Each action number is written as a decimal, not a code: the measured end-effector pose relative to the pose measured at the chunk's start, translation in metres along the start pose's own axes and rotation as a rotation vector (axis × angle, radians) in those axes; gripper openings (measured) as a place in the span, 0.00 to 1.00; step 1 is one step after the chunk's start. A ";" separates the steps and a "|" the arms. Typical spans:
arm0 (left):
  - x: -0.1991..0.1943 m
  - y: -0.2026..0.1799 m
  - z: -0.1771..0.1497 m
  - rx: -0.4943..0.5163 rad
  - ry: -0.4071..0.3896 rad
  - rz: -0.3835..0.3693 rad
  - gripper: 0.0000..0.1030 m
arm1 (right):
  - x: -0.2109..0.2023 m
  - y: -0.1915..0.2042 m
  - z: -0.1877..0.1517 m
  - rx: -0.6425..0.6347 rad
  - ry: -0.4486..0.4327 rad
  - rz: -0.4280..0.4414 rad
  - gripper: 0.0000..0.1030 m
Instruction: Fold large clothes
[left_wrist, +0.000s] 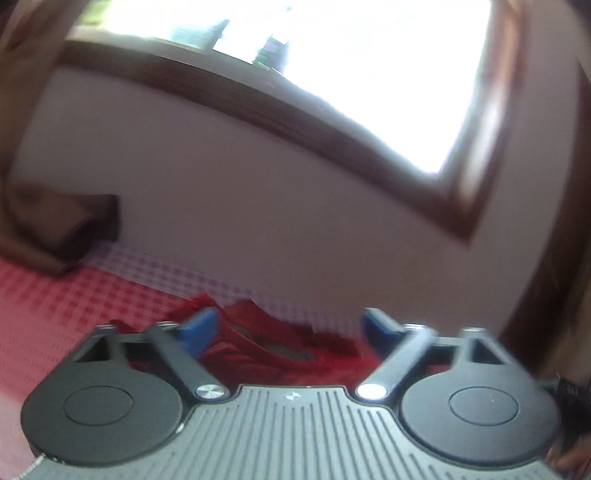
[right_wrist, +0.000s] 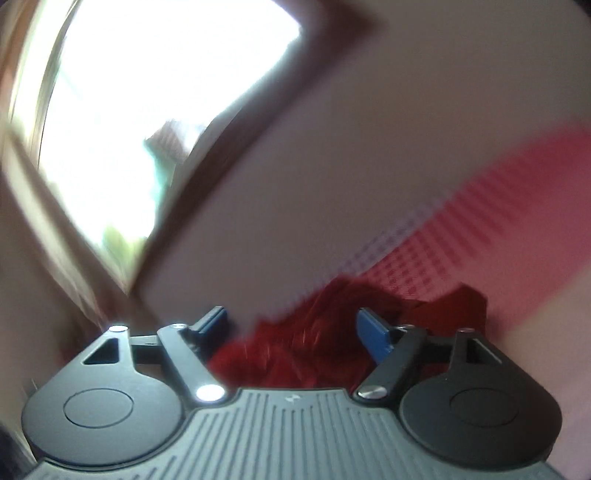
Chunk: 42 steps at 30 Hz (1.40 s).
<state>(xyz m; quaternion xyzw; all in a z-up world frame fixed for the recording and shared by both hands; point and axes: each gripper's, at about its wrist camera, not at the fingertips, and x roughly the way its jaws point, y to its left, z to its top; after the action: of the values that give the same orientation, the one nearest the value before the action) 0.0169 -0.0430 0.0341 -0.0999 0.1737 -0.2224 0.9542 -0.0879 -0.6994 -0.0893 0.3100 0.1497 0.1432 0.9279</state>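
Both views are blurred. The left gripper (left_wrist: 288, 325) has its blue fingers spread wide apart with nothing between them; the red garment (left_wrist: 266, 347) lies crumpled just beyond, low in the frame, on the checked sheet (left_wrist: 74, 295). The right gripper (right_wrist: 295, 325) is likewise spread, the garment (right_wrist: 314, 347) bunched at lower centre. A window (left_wrist: 332, 74) glares at upper right.

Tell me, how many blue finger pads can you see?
4. Left gripper: pads and. Right gripper: pads and. All flank the red garment.
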 end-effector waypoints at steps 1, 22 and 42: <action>0.008 -0.005 -0.002 0.031 0.029 -0.007 0.49 | 0.011 0.016 -0.003 -0.097 0.043 -0.018 0.42; 0.092 0.062 -0.057 0.010 0.232 0.181 0.36 | 0.142 0.010 -0.021 -0.202 0.329 -0.050 0.36; 0.052 0.058 -0.039 -0.066 0.079 0.122 0.49 | 0.098 -0.006 -0.017 -0.035 0.196 0.042 0.40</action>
<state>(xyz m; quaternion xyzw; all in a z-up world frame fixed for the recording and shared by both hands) 0.0682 -0.0203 -0.0326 -0.1118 0.2242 -0.1614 0.9545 -0.0032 -0.6597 -0.1243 0.2811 0.2306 0.1950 0.9109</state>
